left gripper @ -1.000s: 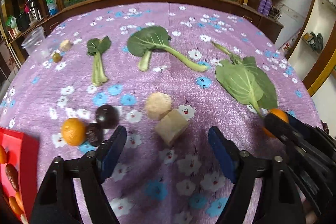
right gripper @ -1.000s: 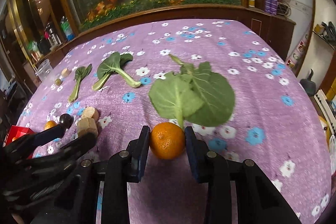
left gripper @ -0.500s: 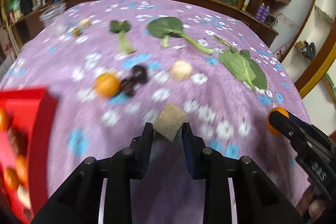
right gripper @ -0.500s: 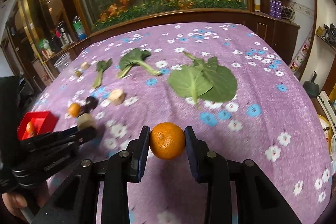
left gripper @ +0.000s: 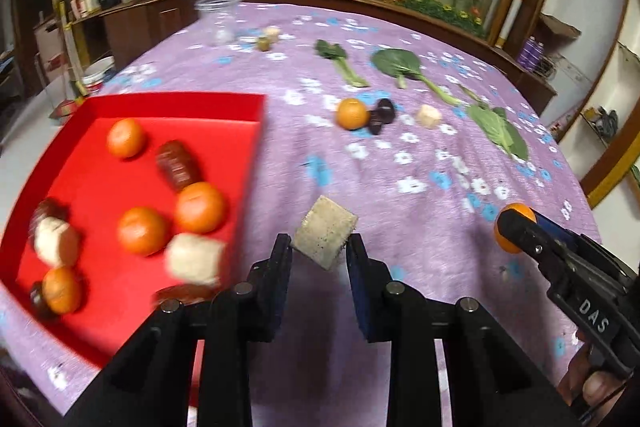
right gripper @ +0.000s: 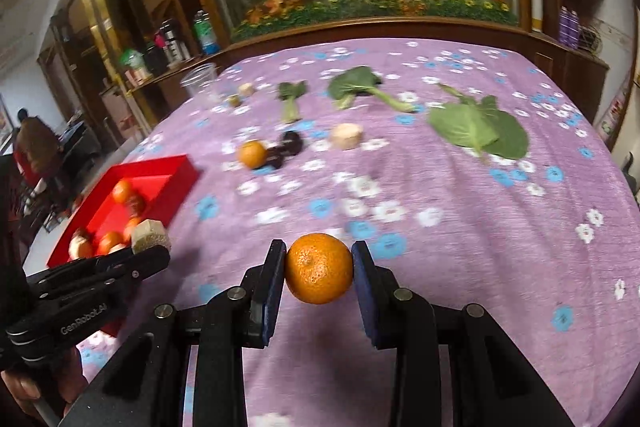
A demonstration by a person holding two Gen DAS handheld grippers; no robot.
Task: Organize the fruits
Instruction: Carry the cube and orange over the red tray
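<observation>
My left gripper (left gripper: 319, 251) is shut on a tan cut fruit chunk (left gripper: 325, 237), held above the purple cloth just right of the red tray (left gripper: 248, 155). The tray holds several oranges, dark red fruits and pale chunks. My right gripper (right gripper: 319, 267) is shut on an orange (right gripper: 319, 268), held above the cloth; it shows at the right of the left wrist view (left gripper: 516, 233). On the cloth lie an orange (left gripper: 352, 113), two dark plums (left gripper: 382, 115) and a pale chunk (left gripper: 429, 116).
Three leafy greens (right gripper: 478, 131) lie across the far part of the table. A clear plastic cup (left gripper: 218, 11) and two small pieces (left gripper: 269, 38) stand at the far left. The table's wooden edge and shelves lie beyond.
My left gripper closed on the tan chunk, lifted it and carried it left to beside the red tray. My right gripper lifted the orange and moved back and left.
</observation>
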